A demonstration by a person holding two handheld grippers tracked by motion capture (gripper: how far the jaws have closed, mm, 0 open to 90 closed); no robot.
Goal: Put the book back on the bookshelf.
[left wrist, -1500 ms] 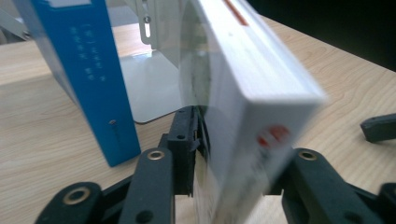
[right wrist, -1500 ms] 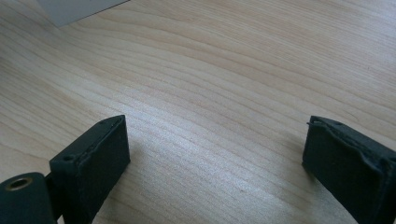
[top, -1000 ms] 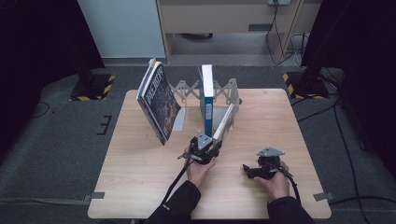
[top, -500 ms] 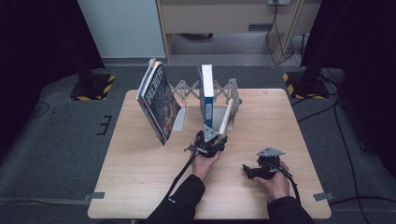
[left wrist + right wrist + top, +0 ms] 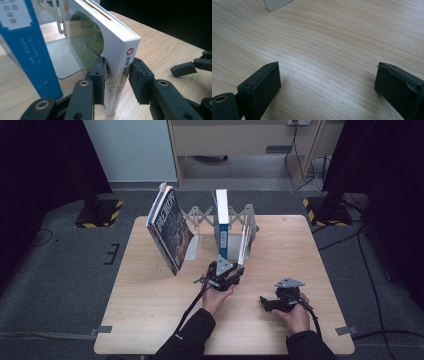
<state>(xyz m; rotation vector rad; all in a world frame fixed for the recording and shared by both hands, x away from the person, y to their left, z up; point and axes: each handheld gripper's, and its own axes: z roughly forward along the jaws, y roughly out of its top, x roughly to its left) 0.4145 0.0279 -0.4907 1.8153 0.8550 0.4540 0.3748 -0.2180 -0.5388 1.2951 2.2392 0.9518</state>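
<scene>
A white book [image 5: 122, 50] stands on its lower edge in the metal book rack [image 5: 200, 214], just right of an upright blue book [image 5: 221, 220]. My left gripper [image 5: 117, 75] has its jaws on either side of the white book's spine; they have just been closing and the pads press on it. In the high view the left gripper [image 5: 234, 271] sits at the foot of the white book [image 5: 245, 240]. My right gripper [image 5: 327, 82] rests open over bare wood, nothing between its jaws; the high view shows the right gripper [image 5: 265, 302] near the table's front right.
A large dark-covered book [image 5: 170, 230] leans steeply at the rack's left end. The wooden table [image 5: 300, 245] has free room at the right and front left. The rack's metal base plate [image 5: 62, 60] lies between the blue and white books. Grey floor surrounds the table.
The white book, leaning toward the left hand a second ago, now stands nearly upright in the rack. The left hand moved slightly toward the rack with it. The right hand stayed still.
</scene>
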